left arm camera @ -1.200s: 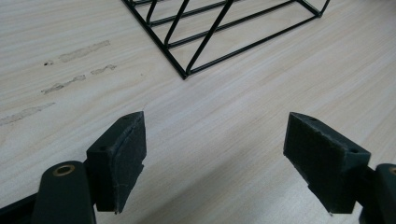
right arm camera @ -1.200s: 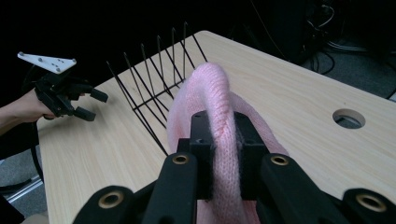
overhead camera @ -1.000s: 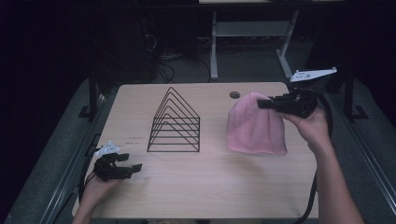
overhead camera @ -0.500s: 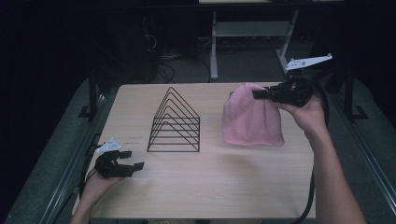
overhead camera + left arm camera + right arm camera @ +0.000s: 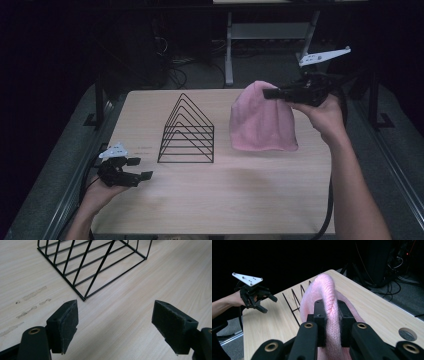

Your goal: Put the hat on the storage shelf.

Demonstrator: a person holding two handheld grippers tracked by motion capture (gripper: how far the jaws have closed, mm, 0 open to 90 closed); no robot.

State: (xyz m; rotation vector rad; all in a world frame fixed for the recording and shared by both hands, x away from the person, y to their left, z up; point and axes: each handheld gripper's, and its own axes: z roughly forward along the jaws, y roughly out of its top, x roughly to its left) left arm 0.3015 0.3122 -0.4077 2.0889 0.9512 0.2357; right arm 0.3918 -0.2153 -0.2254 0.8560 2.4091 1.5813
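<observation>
The pink knit hat (image 5: 262,120) hangs right of centre in the high view, its crown pinched between the jaws of the right tool (image 5: 272,93) and its open brim hovering just over the counter (image 5: 240,200); in the right gripper view we see the knit (image 5: 329,305) squeezed tight between the two black jaws at lower centre. Left of the hat, at the middle of the counter, stands a black wire rack (image 5: 187,131) of nested triangles. At the lower left of the high view we see the left tool (image 5: 137,169) near the counter's edge, and in the left gripper view its jaws stand spread wide and hold nothing, with a corner of the rack (image 5: 95,265) in the upper frame.
</observation>
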